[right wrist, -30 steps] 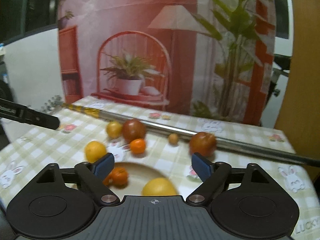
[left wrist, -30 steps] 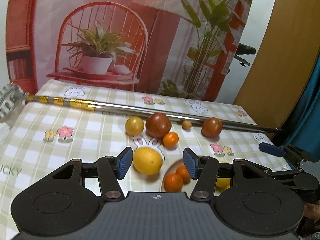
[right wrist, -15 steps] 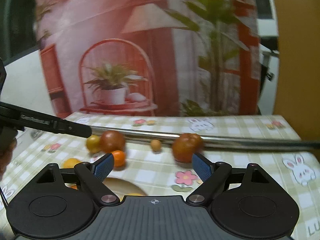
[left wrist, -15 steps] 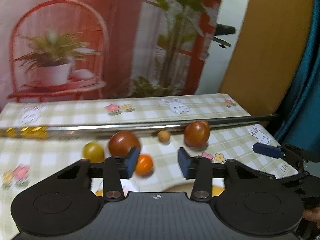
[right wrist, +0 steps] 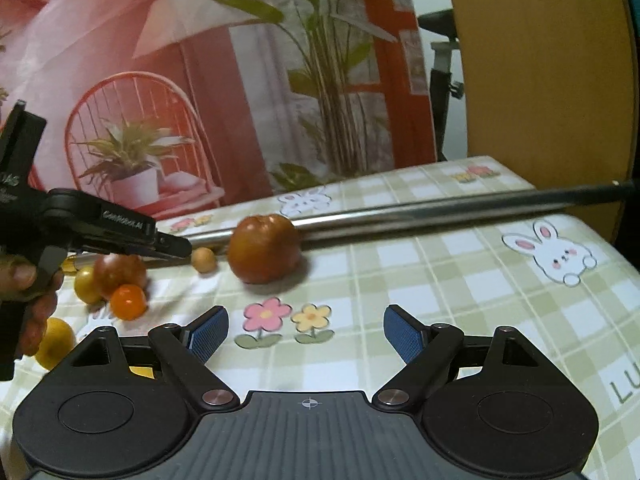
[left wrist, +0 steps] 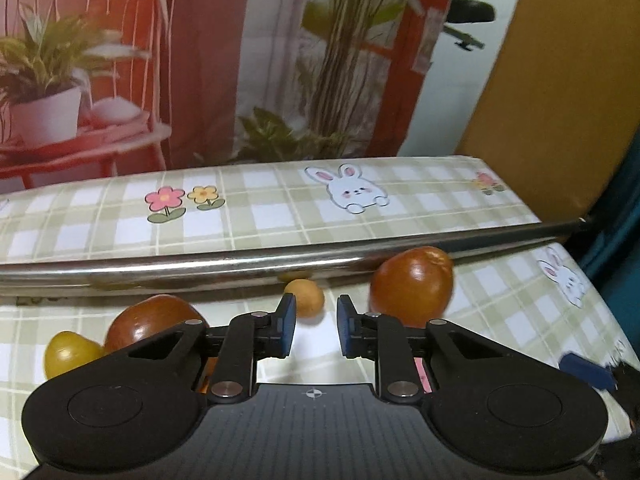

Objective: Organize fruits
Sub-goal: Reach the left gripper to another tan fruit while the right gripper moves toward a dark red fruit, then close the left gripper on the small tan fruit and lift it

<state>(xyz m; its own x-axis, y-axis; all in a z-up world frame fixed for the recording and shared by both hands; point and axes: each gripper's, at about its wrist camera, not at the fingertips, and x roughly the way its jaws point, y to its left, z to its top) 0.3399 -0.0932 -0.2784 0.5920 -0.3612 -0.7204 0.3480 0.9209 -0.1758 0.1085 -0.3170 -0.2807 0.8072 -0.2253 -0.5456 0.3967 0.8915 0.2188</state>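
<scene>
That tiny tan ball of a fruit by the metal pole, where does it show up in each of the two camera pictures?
Left wrist view: the small tan fruit sits just ahead of the left gripper, peeking past its left finger.
Right wrist view: the same fruit lies left of centre, beside the left gripper's tip.
Shared landmark: the metal pole right behind it, with the big brown-red fruit to its right.

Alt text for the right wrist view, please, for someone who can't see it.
The open right tool hovers, empty, over a checked tablecloth, facing a large red-brown tomato against a metal rod. At left, the hand-held left tool points toward a small tan fruit, with smaller fruits clustered nearby.
</scene>
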